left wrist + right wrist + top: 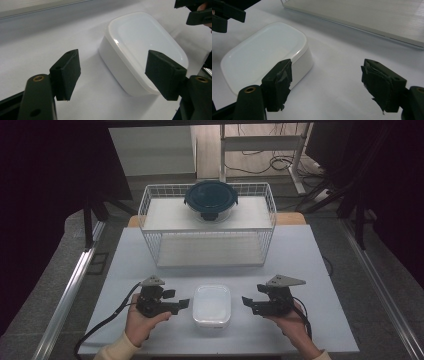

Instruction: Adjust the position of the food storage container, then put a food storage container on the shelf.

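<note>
A white lidded box [212,306] is flanked by the left gripper [184,304] and right gripper [246,301], both spread and gripping nothing. A round, dark-lidded container [210,200] is seen on the wire basket [150,227]; contents are hidden

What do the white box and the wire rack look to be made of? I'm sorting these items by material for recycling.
The white box looks like glossy plastic: smooth rounded corners, a bright highlight along its lid edge, slightly translucent walls. The wire rack looks like thin metal wire with a white coating, judging by its fine grid; its two shelf boards look pale and matte, perhaps laminated wood, though that is hard to tell.
</note>
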`<state>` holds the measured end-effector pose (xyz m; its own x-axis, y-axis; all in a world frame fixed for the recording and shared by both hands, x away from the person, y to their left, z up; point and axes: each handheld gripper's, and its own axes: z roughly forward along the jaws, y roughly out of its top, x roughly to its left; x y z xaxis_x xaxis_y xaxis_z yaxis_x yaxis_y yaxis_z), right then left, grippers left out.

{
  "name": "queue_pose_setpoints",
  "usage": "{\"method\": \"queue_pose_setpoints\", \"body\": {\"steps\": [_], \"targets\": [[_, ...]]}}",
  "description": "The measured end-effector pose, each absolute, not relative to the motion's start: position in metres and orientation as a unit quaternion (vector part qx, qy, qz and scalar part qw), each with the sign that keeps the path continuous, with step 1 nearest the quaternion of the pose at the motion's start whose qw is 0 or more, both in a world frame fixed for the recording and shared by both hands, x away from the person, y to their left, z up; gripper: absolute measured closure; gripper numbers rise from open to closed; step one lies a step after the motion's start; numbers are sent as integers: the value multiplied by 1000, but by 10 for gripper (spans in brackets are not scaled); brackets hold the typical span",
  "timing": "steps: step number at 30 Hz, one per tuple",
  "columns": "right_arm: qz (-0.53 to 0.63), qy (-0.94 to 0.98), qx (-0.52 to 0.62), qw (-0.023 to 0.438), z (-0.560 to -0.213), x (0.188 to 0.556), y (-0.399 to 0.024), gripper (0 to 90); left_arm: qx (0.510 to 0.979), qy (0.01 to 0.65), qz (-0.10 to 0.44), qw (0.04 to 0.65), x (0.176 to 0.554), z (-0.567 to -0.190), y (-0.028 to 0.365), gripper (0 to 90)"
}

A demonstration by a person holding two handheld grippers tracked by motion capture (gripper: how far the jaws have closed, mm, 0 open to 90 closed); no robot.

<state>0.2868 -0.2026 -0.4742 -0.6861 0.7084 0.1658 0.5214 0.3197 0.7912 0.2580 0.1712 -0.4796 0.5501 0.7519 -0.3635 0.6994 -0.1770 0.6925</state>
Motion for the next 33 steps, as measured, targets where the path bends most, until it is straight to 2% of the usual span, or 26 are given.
{"method": "queue_pose_setpoints", "body": {"steps": [10, 20, 26, 29, 33], "targets": [[455, 799, 379, 104, -467, 284, -201, 213, 756, 483, 17, 441, 258, -480, 177, 236], [464, 794, 389, 47, -463, 285, -186, 229, 735, 499, -43, 457, 271, -481, 177, 258], [452, 796, 400, 49, -457, 292, -167, 253, 714, 516, -75, 467, 286, -480, 183, 271], [456, 785, 419, 19, -455, 297, -161, 256, 701, 521, -93, 478, 293, -479, 185, 287], [464, 765, 447, -9, -460, 301, -159, 266, 715, 510, -99, 467, 290, -483, 176, 293]]}}
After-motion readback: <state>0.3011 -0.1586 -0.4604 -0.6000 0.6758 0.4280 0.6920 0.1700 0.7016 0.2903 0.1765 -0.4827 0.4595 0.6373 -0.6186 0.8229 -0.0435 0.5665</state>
